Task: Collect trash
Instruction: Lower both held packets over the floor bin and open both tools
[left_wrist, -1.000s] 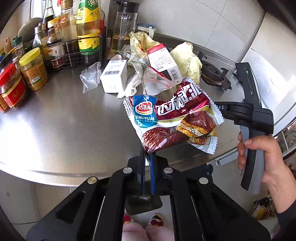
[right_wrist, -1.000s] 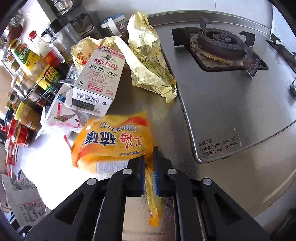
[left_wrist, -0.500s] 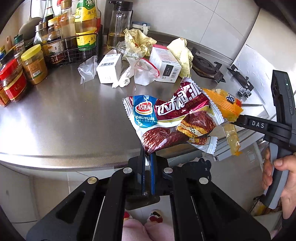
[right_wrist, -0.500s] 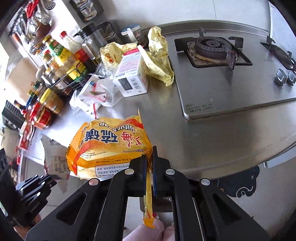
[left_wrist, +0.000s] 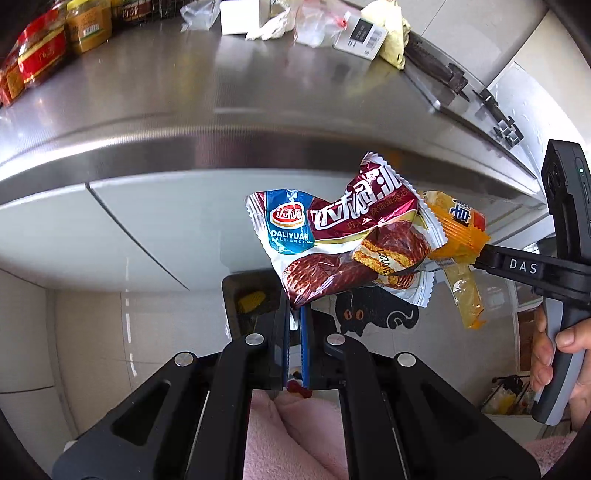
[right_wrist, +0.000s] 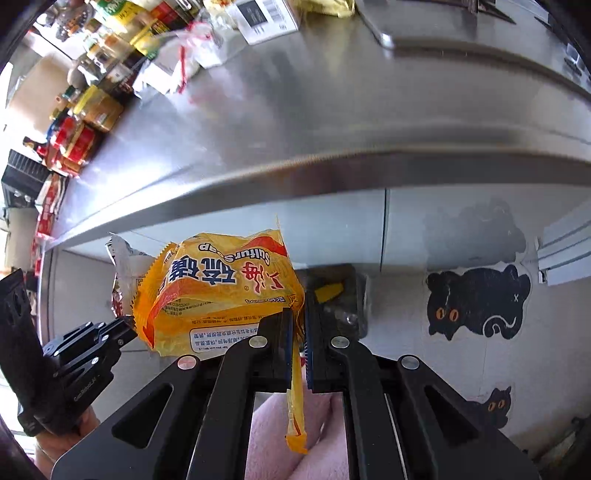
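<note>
Both grippers point steeply down past the steel counter (left_wrist: 155, 96) edge, toward the floor. The left gripper (left_wrist: 295, 325), low in its frame's centre, has its jaws pinched tight on a corner of a crumpled maroon and blue snack wrapper (left_wrist: 332, 236), which stands up mid-frame. The right gripper (right_wrist: 299, 332) likewise clamps a yellow soap wrapper (right_wrist: 218, 288), puffed and creased, a thin strip hanging between its fingers. The two wrappers are just beside each other, perhaps touching. A dark bin (left_wrist: 255, 291), partly hidden, sits below them.
</note>
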